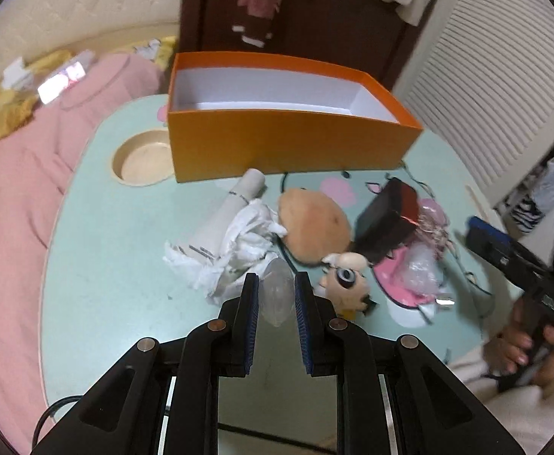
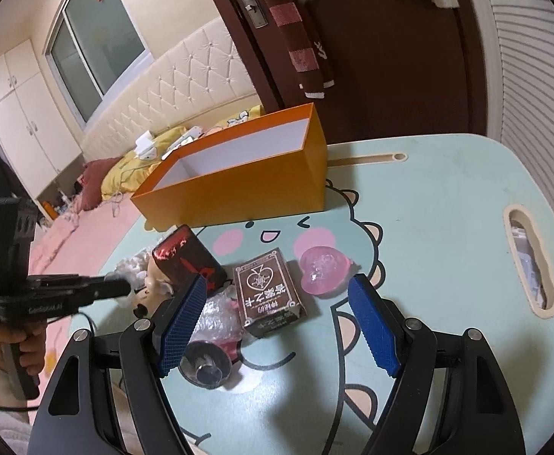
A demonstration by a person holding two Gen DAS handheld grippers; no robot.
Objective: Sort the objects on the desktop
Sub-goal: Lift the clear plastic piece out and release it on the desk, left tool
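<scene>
Left gripper carrying a clear piece toward the box; right gripper waiting over the clutter.

Left wrist view: left gripper (image 1: 276, 295) has its fingers pinching a clear plastic piece (image 1: 275, 292), low over the mint table (image 1: 98, 265). Orange box (image 1: 284, 144) stands open and empty at the far side; a plush doll (image 1: 314, 223), white cloth (image 1: 235, 254) and dark box (image 1: 386, 220) lie between. Judgement: lift clear of the near wall before letting go.
Right wrist view: right gripper (image 2: 277, 314) has fingers spread, holding nothing, above the brown card box (image 2: 269, 292); pink heart piece (image 2: 324, 271) just right of it. Judgement: keep it out of the left's path.
</scene>
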